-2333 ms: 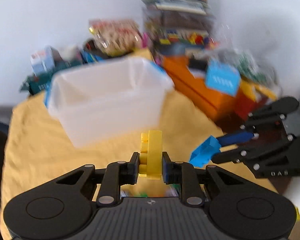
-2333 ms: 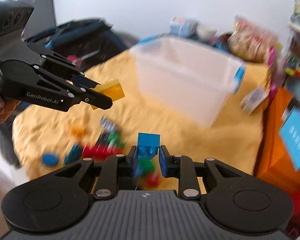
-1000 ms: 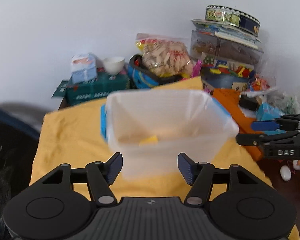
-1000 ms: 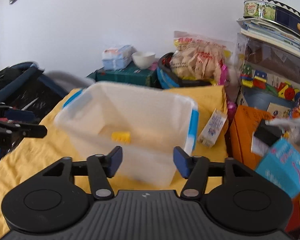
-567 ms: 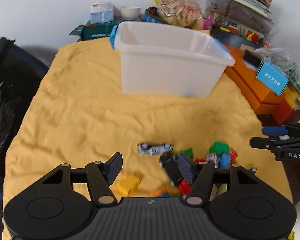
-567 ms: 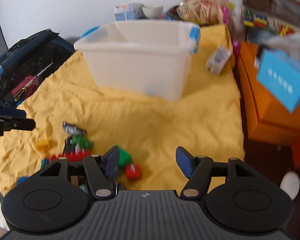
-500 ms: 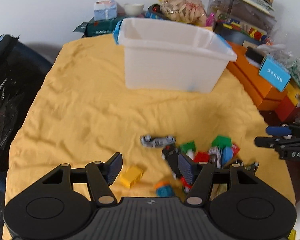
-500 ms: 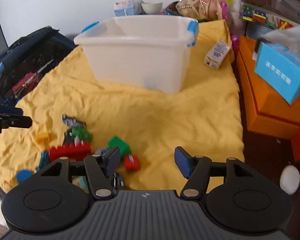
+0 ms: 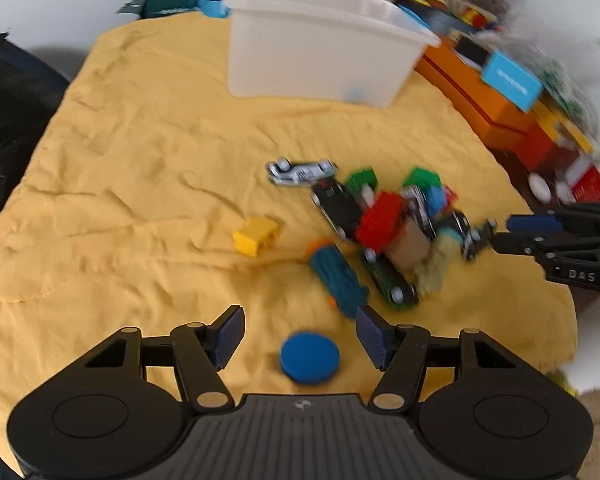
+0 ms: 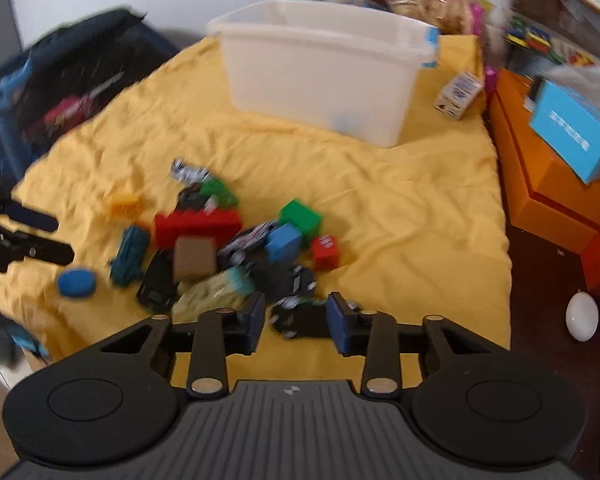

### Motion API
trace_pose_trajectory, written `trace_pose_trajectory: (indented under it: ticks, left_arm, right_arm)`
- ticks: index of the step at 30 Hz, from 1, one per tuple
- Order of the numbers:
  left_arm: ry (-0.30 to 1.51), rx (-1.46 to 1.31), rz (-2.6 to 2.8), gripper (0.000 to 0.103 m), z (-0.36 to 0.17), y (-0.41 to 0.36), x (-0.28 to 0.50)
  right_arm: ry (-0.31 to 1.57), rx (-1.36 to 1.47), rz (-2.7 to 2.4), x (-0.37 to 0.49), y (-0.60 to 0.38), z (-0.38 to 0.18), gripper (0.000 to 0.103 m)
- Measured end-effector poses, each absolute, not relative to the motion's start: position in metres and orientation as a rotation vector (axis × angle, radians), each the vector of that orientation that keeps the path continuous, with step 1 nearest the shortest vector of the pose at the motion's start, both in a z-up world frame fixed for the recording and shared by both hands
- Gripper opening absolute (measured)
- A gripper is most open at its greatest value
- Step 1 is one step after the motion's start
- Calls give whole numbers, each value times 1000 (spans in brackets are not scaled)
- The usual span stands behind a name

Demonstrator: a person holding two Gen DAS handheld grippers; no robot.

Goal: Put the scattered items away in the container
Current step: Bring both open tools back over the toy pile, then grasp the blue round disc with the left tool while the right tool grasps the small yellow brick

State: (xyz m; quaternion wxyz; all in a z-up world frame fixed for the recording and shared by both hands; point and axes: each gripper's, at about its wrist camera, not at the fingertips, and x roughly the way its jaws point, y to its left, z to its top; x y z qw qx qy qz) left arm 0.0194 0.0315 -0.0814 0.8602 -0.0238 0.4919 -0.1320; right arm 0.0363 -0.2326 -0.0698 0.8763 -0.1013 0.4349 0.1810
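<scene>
The dark toy car (image 10: 296,316), at the near edge of the toy pile on the yellow-covered bed (image 10: 400,216), looks light, rigid and apt to roll, so its flat sides are the place to pinch. The right gripper (image 10: 296,320) has just been closing its fingers (image 10: 254,320) around it; blur hides whether the pads press yet. The left gripper (image 9: 300,332) holds nothing, its fingers spread either side of a blue disc (image 9: 310,356) near the bed's front edge.

One white plastic container (image 9: 316,52) is counted on the yellow cloth (image 9: 140,152). Two green blocks (image 9: 362,179) (image 9: 422,178) are seen, one long red brick (image 10: 198,226), one small red cube (image 10: 325,253), one blue cube (image 10: 284,242), one yellow block (image 9: 256,236) and one brown block (image 10: 194,256). One blue disc (image 9: 310,357) is counted, and one silver toy car (image 9: 300,171). Several dark toy cars lie in the pile; their number cannot be told through the blur.
</scene>
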Motion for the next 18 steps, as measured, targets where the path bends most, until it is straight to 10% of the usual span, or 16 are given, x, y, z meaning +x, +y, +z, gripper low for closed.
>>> trace_pose_trajectory:
  ticks: [18]
  left_arm:
    - [1056, -18, -358, 65, -90, 41, 15]
  right_arm:
    - [936, -205, 415, 26, -195, -72, 32]
